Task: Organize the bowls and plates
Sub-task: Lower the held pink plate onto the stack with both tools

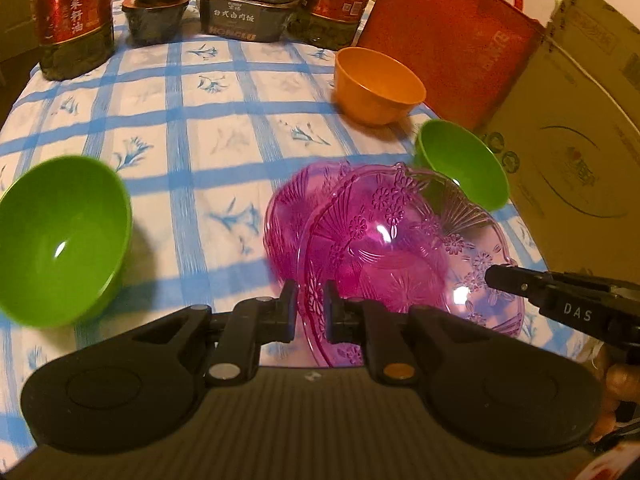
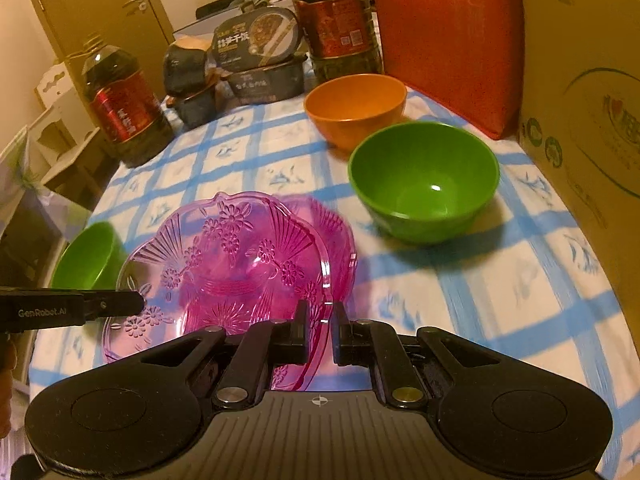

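Both grippers hold one clear pink embossed plate [image 1: 404,248] by opposite rims, lifted and tilted. A second pink plate [image 1: 288,208] lies just beneath and behind it. My left gripper [image 1: 310,308] is shut on the plate's near rim. My right gripper [image 2: 320,330] is shut on the same plate [image 2: 224,264], with the lower plate [image 2: 340,240] beyond it. A green bowl [image 1: 60,240] stands at left, another green bowl [image 1: 464,168] at right, an orange bowl [image 1: 376,84] behind it. In the right wrist view I see the green bowl [image 2: 424,180], orange bowl [image 2: 356,108] and far green bowl [image 2: 88,256].
The table has a blue-checked cloth [image 1: 200,128]. Oil bottles [image 1: 72,16], stacked food containers [image 1: 248,12], a red bag [image 1: 444,40] and a cardboard box [image 1: 576,120] line the back and right. A cabinet [image 2: 96,8] stands beyond the table.
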Demonstrator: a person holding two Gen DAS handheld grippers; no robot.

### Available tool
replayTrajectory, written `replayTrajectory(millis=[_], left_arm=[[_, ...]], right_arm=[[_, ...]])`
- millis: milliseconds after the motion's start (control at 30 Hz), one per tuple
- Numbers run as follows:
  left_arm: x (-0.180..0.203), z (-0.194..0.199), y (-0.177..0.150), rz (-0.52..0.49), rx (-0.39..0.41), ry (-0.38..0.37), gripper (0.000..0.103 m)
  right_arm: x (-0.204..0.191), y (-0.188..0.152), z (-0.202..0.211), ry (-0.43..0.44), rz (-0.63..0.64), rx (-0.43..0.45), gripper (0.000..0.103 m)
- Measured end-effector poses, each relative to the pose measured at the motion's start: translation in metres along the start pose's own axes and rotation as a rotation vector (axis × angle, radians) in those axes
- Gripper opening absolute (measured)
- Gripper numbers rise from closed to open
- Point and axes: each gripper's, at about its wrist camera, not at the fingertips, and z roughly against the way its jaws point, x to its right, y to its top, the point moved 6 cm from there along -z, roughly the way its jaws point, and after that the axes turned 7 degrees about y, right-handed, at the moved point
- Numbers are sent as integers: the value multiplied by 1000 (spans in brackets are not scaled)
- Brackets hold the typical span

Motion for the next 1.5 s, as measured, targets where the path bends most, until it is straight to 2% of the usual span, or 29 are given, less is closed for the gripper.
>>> replayTrajectory(millis=[233, 500, 1100, 1167, 1233, 1300, 1333, 1500], left_arm=[[-4, -34, 26, -16, -16, 17, 11], [-8, -65, 37, -25, -43, 28, 11], [-10, -79, 39, -50, -43, 30, 11], [-10, -79, 39, -56, -32, 35, 19], [-11, -77, 40, -47, -13, 40, 23], [-12, -74, 41, -39, 2, 38, 23], [-11, -72, 41, -40, 6, 34, 23], [-12, -62, 40, -31, 31, 24, 24]], right_arm=[[14, 17, -32, -19, -19, -10, 10], [21, 23, -56, -52, -1, -13, 11], [24, 22, -70, -76, 27, -16, 11], [24, 22, -71, -64, 24, -10, 12], [24, 22, -72, -56, 25, -2, 20], [25, 22, -70, -50, 20, 19, 50], [26, 22, -69, -45, 9, 28, 52], [27, 22, -59, -37, -14, 51, 52]])
